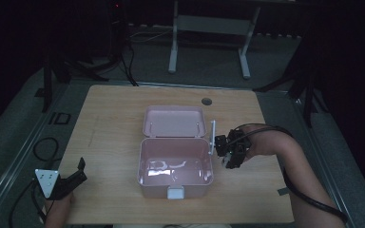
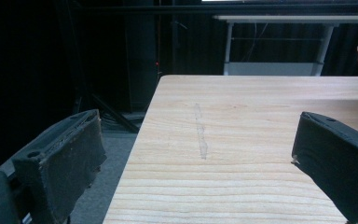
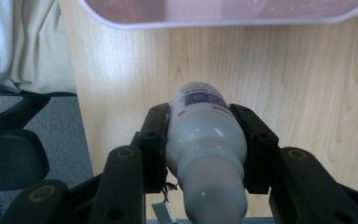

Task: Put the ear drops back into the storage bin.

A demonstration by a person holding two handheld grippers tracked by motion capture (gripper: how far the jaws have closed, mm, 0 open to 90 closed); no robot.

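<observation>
My right gripper (image 3: 200,116) is shut on a white plastic bottle (image 3: 206,140). Its ribbed cap points back toward the camera and its blue-labelled end points away, over the wooden table. In the high view my right gripper (image 1: 229,151) hangs just right of an open pink box (image 1: 176,183), whose lid (image 1: 173,121) is folded back. The box looks empty inside. My left gripper (image 1: 82,171) rests near the table's front left corner. Its jaws (image 2: 200,154) stand wide open with only bare wood between them.
The wooden table (image 1: 109,123) has a round hole (image 1: 206,101) at its far edge. A thin white bar (image 1: 212,135) stands at the box's right side. Beyond the table are a white frame's legs (image 1: 172,57) and floor cables. Light cloth (image 3: 23,42) and a black chair (image 3: 9,154) lie off the near edge.
</observation>
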